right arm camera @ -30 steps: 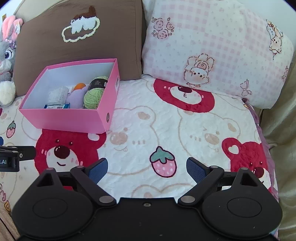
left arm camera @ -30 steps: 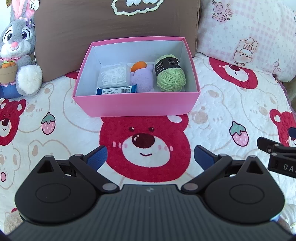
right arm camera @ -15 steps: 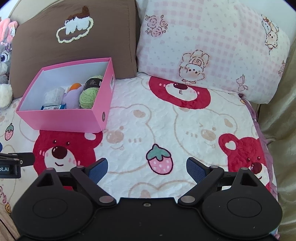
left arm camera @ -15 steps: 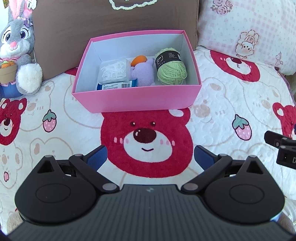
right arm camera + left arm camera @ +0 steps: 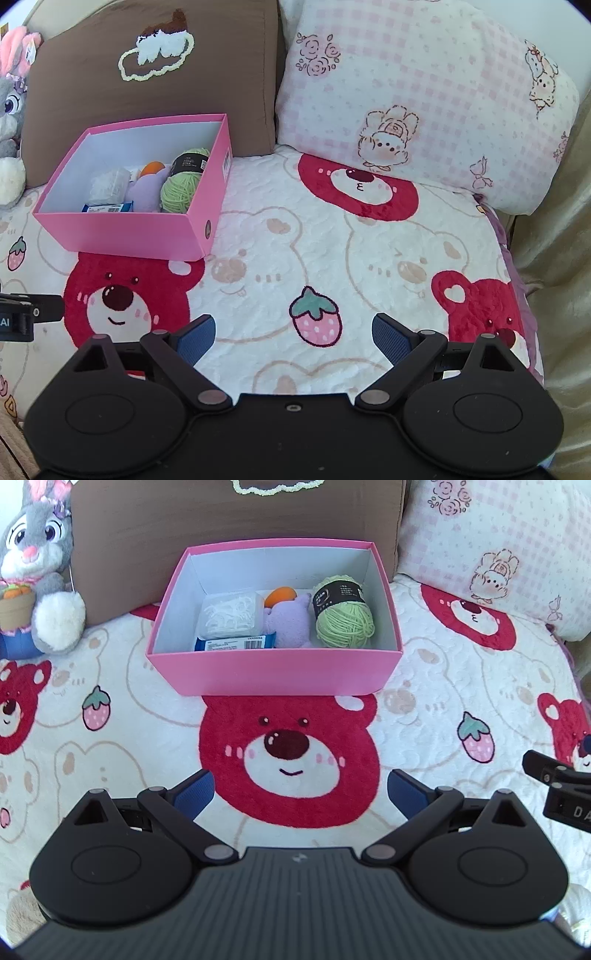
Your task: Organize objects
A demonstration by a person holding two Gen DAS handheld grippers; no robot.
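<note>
Both your claws, left claw point(image 5: 298, 788) and right claw point(image 5: 293, 330), are spread wide holding nothing over the bear-print quilted blanket point(image 5: 332, 240), with the open pink cardboard box point(image 5: 273, 672) already packed with the green yarn ball point(image 5: 345, 622).

Open blanket point(image 5: 147, 738) is seen in front of the pink box point(image 5: 273, 672), with nothing lying on it. To the right of the box, a wide bare stretch is left up to the pink checked pillow point(image 5: 424, 103). Behind the box, passage is blocked by the brown cushion point(image 5: 166, 74). To its left, room is narrowed by the plush rabbit point(image 5: 37, 572). The box top is uncovered.
</note>
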